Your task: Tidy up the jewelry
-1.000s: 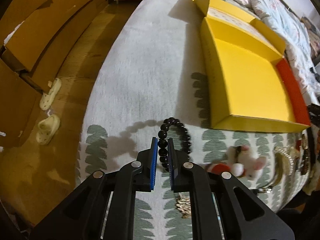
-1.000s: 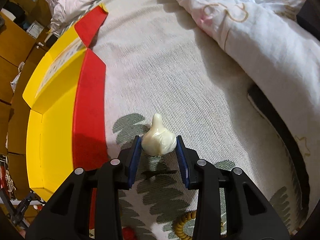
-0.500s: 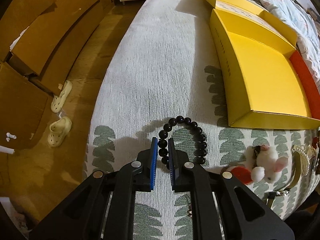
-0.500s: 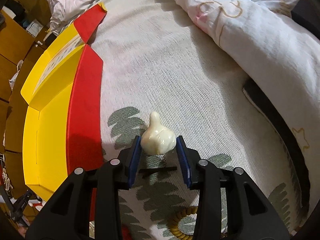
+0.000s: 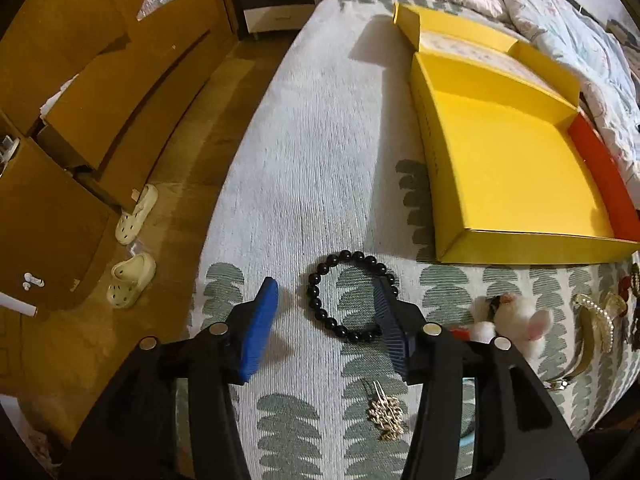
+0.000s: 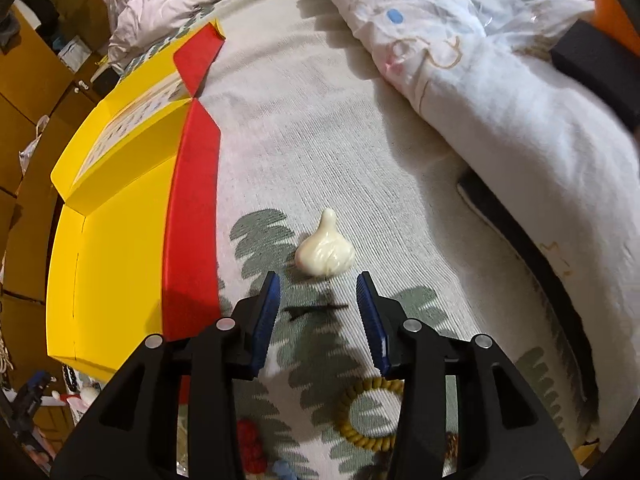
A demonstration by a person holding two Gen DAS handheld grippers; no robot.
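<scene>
A black bead bracelet (image 5: 347, 295) lies flat on the bedspread just short of the yellow box (image 5: 508, 168). My left gripper (image 5: 326, 298) is open above it, one finger on each side, the right finger over its right edge. In the right wrist view a cream drop-shaped pendant (image 6: 326, 250) lies on the bedspread beside the box's red flap (image 6: 192, 216). My right gripper (image 6: 318, 290) is open and empty, its tips just short of the pendant. A black hair clip (image 6: 316, 309) lies between its fingers.
A white plush charm (image 5: 512, 322), a pearl hair clip (image 5: 596, 320) and a gold brooch (image 5: 386, 412) lie near the left gripper. A yellow coil hair tie (image 6: 370, 412) and red beads (image 6: 250, 444) lie under the right gripper. A rumpled duvet (image 6: 500, 92) is at right. The bed edge and floor are at left.
My left gripper has opened and let go of the black bracelet, which now lies on the bedspread. My right gripper has opened wider and drawn back from the cream pendant.
</scene>
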